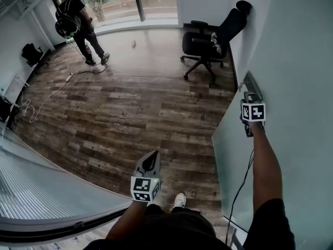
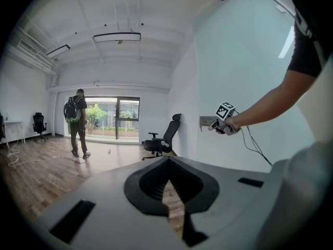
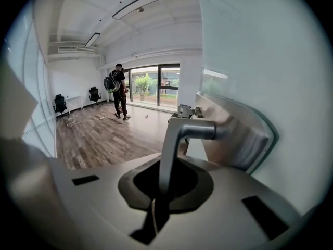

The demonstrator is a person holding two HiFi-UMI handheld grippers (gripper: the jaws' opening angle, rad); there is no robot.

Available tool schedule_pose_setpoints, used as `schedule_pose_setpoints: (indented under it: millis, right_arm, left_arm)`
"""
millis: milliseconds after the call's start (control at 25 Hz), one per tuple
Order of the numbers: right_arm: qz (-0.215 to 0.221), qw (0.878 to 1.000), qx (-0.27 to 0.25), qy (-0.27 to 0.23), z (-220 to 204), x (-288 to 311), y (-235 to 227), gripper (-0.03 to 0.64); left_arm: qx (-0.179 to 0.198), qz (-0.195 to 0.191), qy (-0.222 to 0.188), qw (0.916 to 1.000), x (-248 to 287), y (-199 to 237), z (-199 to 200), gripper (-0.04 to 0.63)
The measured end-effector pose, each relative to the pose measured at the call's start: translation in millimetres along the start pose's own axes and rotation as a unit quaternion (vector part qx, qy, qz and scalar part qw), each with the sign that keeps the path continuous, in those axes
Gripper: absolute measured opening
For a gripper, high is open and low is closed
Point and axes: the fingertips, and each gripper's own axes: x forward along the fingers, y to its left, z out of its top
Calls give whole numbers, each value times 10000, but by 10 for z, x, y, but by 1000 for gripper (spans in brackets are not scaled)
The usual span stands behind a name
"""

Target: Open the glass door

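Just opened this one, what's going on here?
A person is working on the glass door. Their right hand-held gripper is clamped shut on the door's metal lever handle, and the door looks partly open into the room. The left hand-held gripper hangs over the wooden floor, holding nothing. Another person stands far off by the window.

- No word, number, brand name or sign can be read in any view.
- Right cube [image 1: 253, 111], behind the jaws of the right gripper [image 3: 156, 202]: only black-and-white square marker patterns, no letters or digits.
- Left cube [image 1: 145, 188], behind the jaws of the left gripper [image 2: 169, 191]: the same kind of pattern.
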Motion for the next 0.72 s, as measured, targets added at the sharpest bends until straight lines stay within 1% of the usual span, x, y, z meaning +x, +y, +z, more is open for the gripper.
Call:
schedule_pose_setpoints:
  millis: [120,240,320,400,480,600,640,720]
  right_arm:
    - [-134,9993,-274,212,-34,-38,-45,15]
    - [-175,9989,-226,361,-5,-88,-37,23]
    - [-231,9994,-86,225,96,-182,-47,90]
    - [-358,9993,-116,55,185,-287,-53,141]
    - [-678,9965,-435,-226,248,-422,-48,153]
    - [-1269,9825,-916,-1010,367,-798,9,153]
    - [-1350,9778,-962,-1281,395,-946,72,153]
    - [-1324,9717,-869,-1754,407,-1246,274,152]
  left_arm:
    - [-16,39,-48,10000,-24,6,8,3]
    - [-13,53,-29,10000,-80,9,-28,3]
    - [10,41,-15,10000,-151,-12,-33,3]
    - [27,39,-19,10000,-220,-11,-30,3]
    - [36,46,-34,10000,-296,7,-31,3]
    - [50,55,-80,9999,-459,11,-52,3]
    - [48,59,-99,9999,-517,19,-63,3]
    - [19,58,-132,9999,-630,43,-91,3]
